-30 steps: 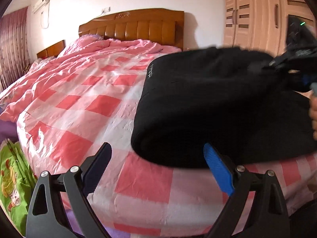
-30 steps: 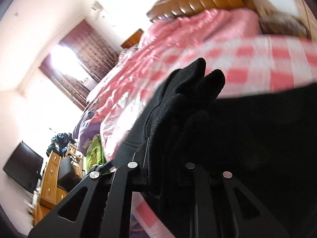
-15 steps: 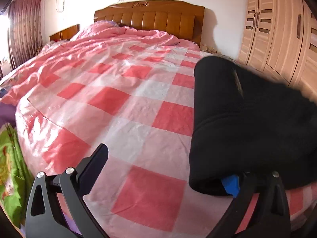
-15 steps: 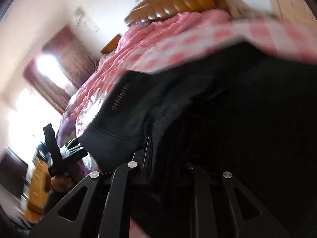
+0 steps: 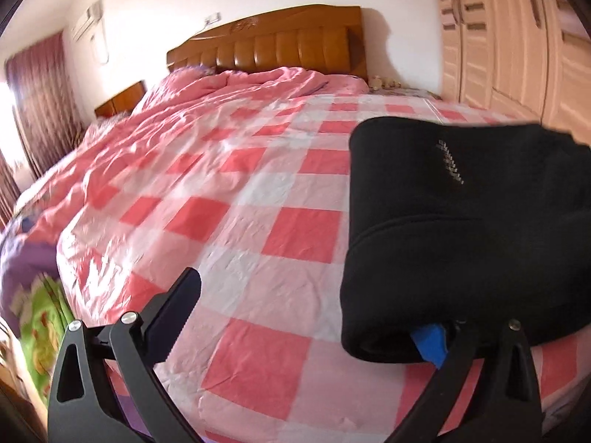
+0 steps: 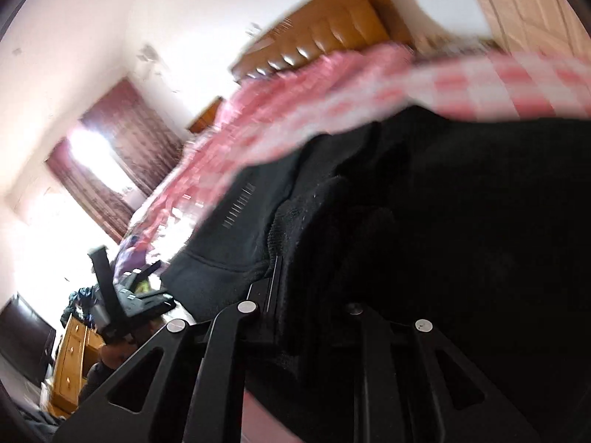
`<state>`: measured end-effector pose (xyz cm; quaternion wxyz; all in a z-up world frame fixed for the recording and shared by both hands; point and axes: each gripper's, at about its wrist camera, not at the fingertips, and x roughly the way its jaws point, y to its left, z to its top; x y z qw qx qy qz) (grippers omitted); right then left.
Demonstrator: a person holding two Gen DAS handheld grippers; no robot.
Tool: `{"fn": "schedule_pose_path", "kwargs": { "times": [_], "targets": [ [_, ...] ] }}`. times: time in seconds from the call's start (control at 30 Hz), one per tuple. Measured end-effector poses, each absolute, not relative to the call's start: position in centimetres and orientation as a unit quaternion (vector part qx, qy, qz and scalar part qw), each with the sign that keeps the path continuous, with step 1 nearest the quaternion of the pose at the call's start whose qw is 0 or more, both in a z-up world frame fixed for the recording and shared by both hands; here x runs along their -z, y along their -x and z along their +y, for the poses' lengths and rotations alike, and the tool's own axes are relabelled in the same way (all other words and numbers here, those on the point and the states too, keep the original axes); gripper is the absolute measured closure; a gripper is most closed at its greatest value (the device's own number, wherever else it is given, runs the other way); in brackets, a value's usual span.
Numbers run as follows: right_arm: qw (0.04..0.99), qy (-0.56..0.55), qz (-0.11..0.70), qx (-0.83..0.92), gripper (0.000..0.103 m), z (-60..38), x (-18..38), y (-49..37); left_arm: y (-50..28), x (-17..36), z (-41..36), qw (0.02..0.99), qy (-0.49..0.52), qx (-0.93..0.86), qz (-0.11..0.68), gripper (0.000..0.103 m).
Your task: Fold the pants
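While pants (image 5: 469, 229) lie folded at frame right on bed (image 5: 236, 199) | L gripper (image 5: 310, 317): jaws apart, one finger under hem | R gripper (image 6: 314, 277): clamped on cloth | step: final fold | next: release, smooth.

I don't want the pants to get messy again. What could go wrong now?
The black pants lie folded near the edge of the pink checkered bed, so a tug might slide them off. The right claw is shut on the cloth; pulling away could undo the fold. The open left claw has one finger tucked under the fold and might snag.
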<state>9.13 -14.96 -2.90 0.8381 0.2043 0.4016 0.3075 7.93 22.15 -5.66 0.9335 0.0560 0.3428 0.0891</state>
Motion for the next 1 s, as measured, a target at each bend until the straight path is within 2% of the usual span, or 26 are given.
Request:
{"fn": "schedule_pose_path", "kwargs": {
  "times": [0.07,0.2,0.43,0.47,0.5,0.53,0.57,0.6,0.63,0.7,0.83,1.0],
  "targets": [
    [0.823,-0.244,0.404,-0.315,0.086,-15.8,4.4,-9.3,-8.4,6.4,22.2,0.930,-0.050,-0.098,0.352,0.001],
    [0.830,-0.226,0.401,-0.315,0.086,-15.4,3.9,-9.1,-8.5,7.0,24.0,0.929,0.012,-0.079,0.361,0.001],
    [0.824,-0.240,0.407,-0.313,0.085,-15.5,4.4,-9.5,-8.7,6.8,23.6,0.925,-0.004,-0.087,0.369,0.001],
    [0.826,-0.234,0.410,-0.309,0.079,-15.5,4.2,-9.6,-8.6,6.8,23.6,0.924,-0.004,-0.087,0.373,0.001],
    [0.828,-0.224,0.414,-0.305,0.067,-15.6,3.8,-9.4,-8.6,6.7,23.6,0.922,-0.005,-0.086,0.378,0.001],
    [0.829,-0.207,0.423,-0.301,0.061,-15.6,3.1,-9.2,-8.4,6.4,23.6,0.919,-0.008,-0.082,0.386,0.001],
    [0.829,-0.202,0.424,-0.302,0.046,-16.0,2.6,-9.0,-8.1,6.1,23.6,0.918,-0.013,-0.077,0.389,0.002],
    [0.837,-0.197,0.415,-0.297,0.025,-16.9,1.9,-8.4,-7.5,5.7,23.5,0.916,-0.027,-0.068,0.393,0.002],
    [0.852,-0.187,0.399,-0.283,0.021,-17.6,1.2,-7.8,-6.8,5.3,23.3,0.914,-0.052,-0.062,0.398,0.002],
    [0.884,-0.140,0.368,-0.253,0.021,-18.4,-0.3,-6.5,-5.4,4.7,23.3,0.910,-0.075,-0.056,0.404,0.002],
    [0.901,-0.047,0.338,-0.270,0.022,-15.5,-3.0,-6.2,-3.7,0.1,24.6,0.932,-0.016,-0.033,0.361,0.002],
    [0.906,0.037,0.320,-0.273,0.023,-9.0,-3.6,-7.9,-9.4,-5.4,21.3,0.952,0.048,0.048,0.298,0.002]
  ]
}}
